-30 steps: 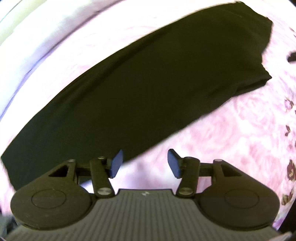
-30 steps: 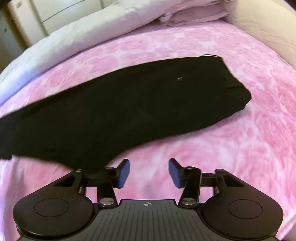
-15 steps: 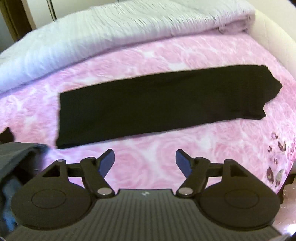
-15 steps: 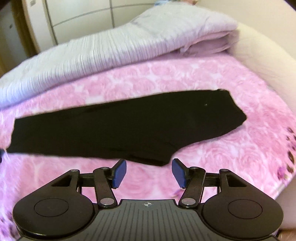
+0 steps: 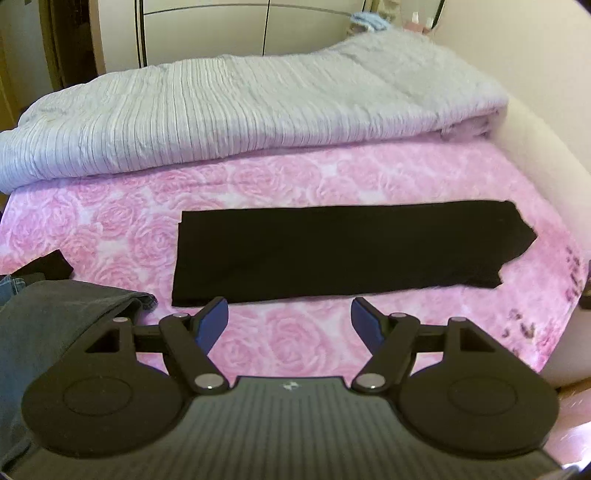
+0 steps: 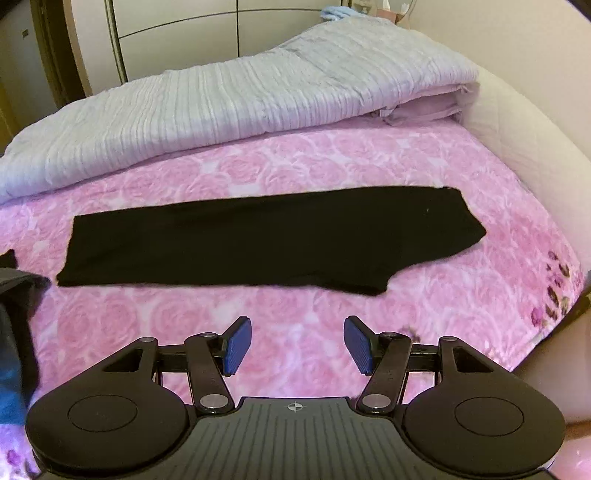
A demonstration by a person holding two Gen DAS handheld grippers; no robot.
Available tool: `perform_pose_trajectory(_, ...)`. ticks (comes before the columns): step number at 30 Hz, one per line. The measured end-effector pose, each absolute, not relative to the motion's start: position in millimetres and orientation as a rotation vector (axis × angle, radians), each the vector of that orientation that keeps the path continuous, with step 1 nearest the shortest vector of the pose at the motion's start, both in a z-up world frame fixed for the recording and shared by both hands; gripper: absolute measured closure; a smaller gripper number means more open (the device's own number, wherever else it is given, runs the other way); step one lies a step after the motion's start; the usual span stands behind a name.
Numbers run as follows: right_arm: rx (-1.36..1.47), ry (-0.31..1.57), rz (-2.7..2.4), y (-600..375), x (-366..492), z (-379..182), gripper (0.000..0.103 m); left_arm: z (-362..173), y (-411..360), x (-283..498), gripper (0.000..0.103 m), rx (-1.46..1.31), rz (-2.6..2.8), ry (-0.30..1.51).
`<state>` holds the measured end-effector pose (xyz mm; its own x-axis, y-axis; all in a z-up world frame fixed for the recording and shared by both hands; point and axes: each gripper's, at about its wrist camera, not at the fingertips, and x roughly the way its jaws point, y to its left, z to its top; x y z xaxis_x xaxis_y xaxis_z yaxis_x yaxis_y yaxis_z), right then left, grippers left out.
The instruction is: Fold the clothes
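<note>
The black trousers (image 5: 332, 251) (image 6: 258, 243) lie flat on the bed, folded lengthwise into one long dark band that runs from nine o'clock to three o'clock across the middle of both views, the wider stepped end toward three o'clock. Under them is a pink bedspread (image 5: 288, 177) (image 6: 295, 162) printed with large roses, with a few darker purple flowers along its edge at about four o'clock. Behind the band, toward twelve o'clock, a pale lilac ribbed duvet (image 5: 236, 110) (image 6: 236, 99) is folded into a thick roll across the bed. A cream padded bed surround (image 6: 524, 136) curves along the two o'clock side. Beyond the duvet stands a cream panelled wardrobe (image 5: 207, 29) (image 6: 177, 33) with thin dark lines between its panels. At eight o'clock a pile of dark grey and blue clothes (image 5: 51, 332) (image 6: 14, 332) sits at the bed's near edge, well apart from the trousers, with a small black scrap (image 5: 51, 264) just beyond it. No readable writing shows; each tool body carries only a small white mark. The left hand-held gripper (image 5: 290, 325) hovers over the pink cover just short of the trousers' near edge, its blue-padded fingers (image 5: 212, 323) spread wide and empty. The right hand-held gripper (image 6: 297, 345) hangs farther back over the bedspread, its fingers (image 6: 236, 345) likewise apart and holding nothing.
</note>
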<state>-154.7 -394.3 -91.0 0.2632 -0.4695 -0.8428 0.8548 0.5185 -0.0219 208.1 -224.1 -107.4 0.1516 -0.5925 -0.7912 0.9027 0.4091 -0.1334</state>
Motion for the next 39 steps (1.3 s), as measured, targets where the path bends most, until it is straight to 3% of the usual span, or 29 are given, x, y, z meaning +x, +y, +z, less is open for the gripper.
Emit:
perform_pose_trajectory(23, 0.59, 0.928, -0.892, -347, -196, -100, 0.043, -100, -184, 125, 0.033, 0.569, -1.159, 0.851)
perform_pose_trajectory(33, 0.298, 0.957, -0.57, -298, -74, -139, 0.043, -102, -171, 215, 0.033, 0.814, -1.155, 0.656)
perform_pose_trajectory(39, -0.066, 0.953, -0.373, -251, 48, -199, 0.044, -137, -193, 278, 0.033, 1.054, -1.289, 0.43)
